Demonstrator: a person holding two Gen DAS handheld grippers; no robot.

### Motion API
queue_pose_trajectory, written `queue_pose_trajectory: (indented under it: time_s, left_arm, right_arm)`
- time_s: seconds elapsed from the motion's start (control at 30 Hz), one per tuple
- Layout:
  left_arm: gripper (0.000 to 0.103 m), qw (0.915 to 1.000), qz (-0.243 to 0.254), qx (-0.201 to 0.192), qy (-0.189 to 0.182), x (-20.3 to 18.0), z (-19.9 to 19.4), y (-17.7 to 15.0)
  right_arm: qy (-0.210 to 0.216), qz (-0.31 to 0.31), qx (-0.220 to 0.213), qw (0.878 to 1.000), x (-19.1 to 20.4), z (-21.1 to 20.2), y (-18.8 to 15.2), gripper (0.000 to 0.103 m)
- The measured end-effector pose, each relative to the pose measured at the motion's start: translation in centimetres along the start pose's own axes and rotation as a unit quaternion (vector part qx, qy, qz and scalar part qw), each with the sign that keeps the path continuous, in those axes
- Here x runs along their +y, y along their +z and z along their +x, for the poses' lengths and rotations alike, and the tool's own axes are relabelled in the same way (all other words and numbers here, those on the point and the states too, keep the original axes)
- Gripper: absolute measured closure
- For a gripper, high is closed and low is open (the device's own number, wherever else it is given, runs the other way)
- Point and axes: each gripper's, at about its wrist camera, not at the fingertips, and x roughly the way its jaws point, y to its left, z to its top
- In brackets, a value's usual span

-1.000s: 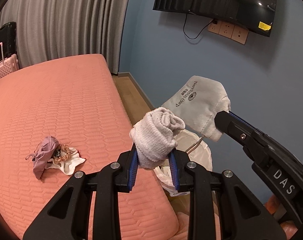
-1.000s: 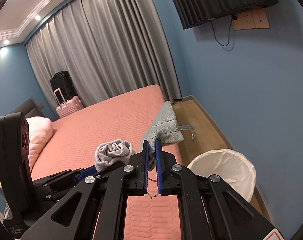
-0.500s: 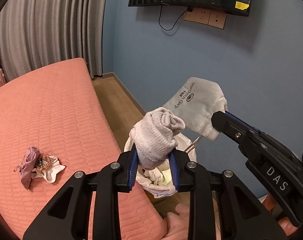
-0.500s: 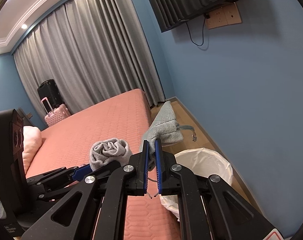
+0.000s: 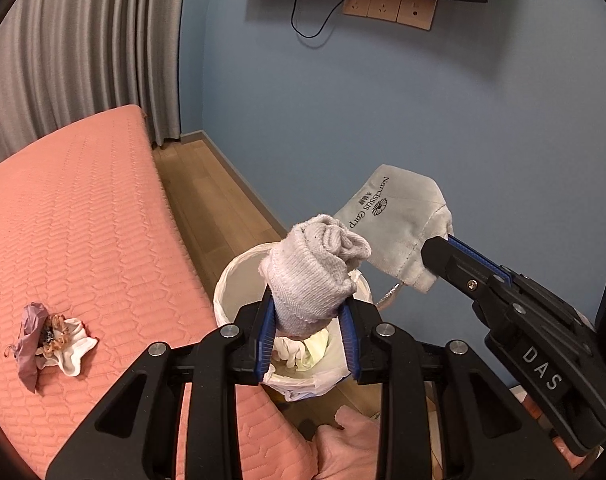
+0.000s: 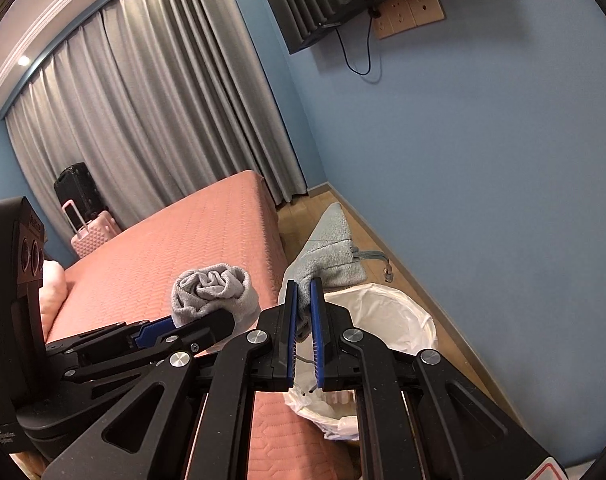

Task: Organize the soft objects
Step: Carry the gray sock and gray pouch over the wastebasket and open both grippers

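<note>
My left gripper (image 5: 307, 312) is shut on a rolled grey-white sock bundle (image 5: 315, 272), held right above the white lined bin (image 5: 239, 276) that holds several pale cloths. My right gripper (image 6: 303, 292) is shut on a corner of a grey pouch (image 6: 331, 248) with printed lettering and a drawstring; the same grey pouch (image 5: 395, 216) hangs to the right of the sock in the left wrist view. In the right wrist view the sock bundle (image 6: 213, 286) sits left of the pouch, and the white lined bin (image 6: 383, 320) lies just below and beyond both.
A salmon quilted bed (image 5: 83, 232) fills the left side, with a small heap of purple, brown and white cloth items (image 5: 49, 336) on it. The blue wall (image 5: 383, 112) stands close behind the bin. Suitcases (image 6: 87, 216) stand by the grey curtains.
Both grippers have swung right, away from the bed and toward the wall, bringing the sock bundle over the bin opening. The pouch has come along beside it. Neither grip has changed.
</note>
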Motion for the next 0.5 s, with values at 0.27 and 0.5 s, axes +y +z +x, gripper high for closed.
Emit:
queue_pose_trajectory:
  time_s: [0.27, 0.5]
  left_arm:
    - [0.07, 0.9999, -0.005, 0.014, -0.004, 0.4, 2.0, 0.3]
    - [0.052, 0.9999, -0.007, 0.008, 0.004, 0.9, 2.9, 0.6]
  right_arm:
    - [-0.008, 0.005, 0.011, 1.0, -0.7, 2.2, -0.2, 0.096]
    - [-0.014, 0.004, 0.021, 1.0, -0.7, 3.7, -0.5, 0.096]
